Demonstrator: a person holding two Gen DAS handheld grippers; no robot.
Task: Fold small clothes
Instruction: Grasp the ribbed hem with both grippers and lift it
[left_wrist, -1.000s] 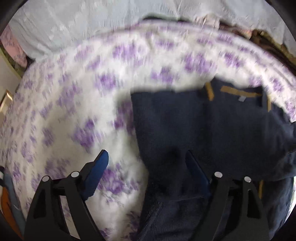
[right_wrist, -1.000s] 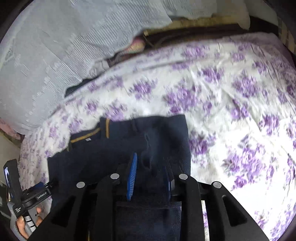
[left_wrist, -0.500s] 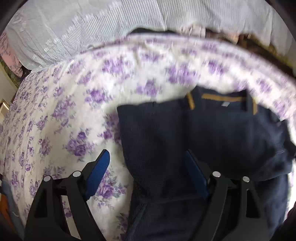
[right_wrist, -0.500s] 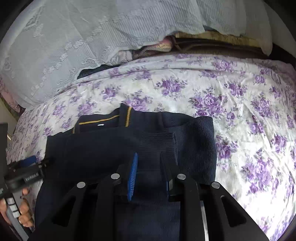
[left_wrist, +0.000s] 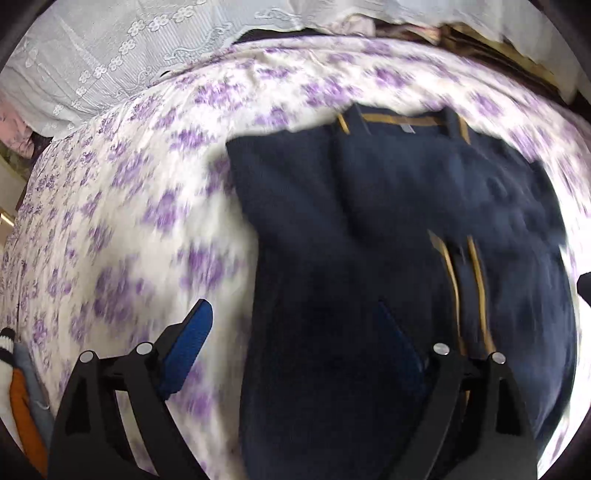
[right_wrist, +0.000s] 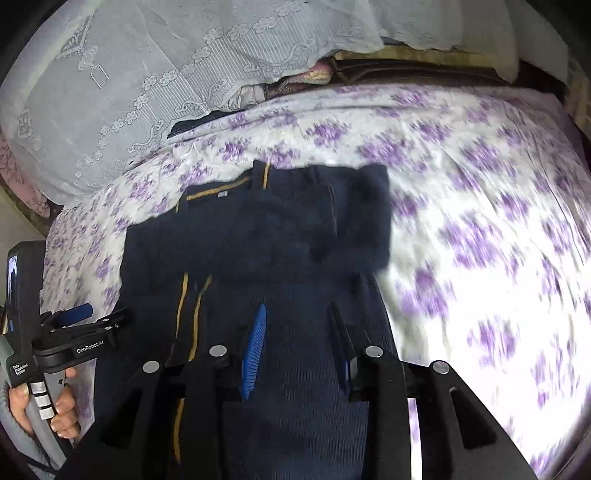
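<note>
- Left wrist view: the left gripper (left_wrist: 295, 339) stood with its jaws wide apart and nothing pinched, one blue pad over the floral bedsheet (left_wrist: 140, 229) and the other over the navy garment (left_wrist: 369, 229).
- The garment lay flat on the sheet, collar with its mustard trim at the far end and both sides already turned in over the middle.
- Straddling the garment's left edge like that, a closing pinch could have gathered sheet along with knit, and a lift would then have dragged the bedding and pulled the fold askew.
- Right wrist view: the right gripper (right_wrist: 299, 336) had its jaws only partly apart and had just been opening; navy cloth showed between the pads, but I could not tell whether they pressed on it.
- If a thread of the ribbed knit had caught on a pad, drawing that gripper away would have tugged the folded-in sleeve (right_wrist: 354, 218) open again.
- That sleeve looked loosely laid near the right edge, so any sideways brush seemed likely to slide it off.
- The person's left hand (right_wrist: 55, 402) and its handle sat just beside the garment's left side; the two grippers working close together risked bumping one another over the cloth.
</note>
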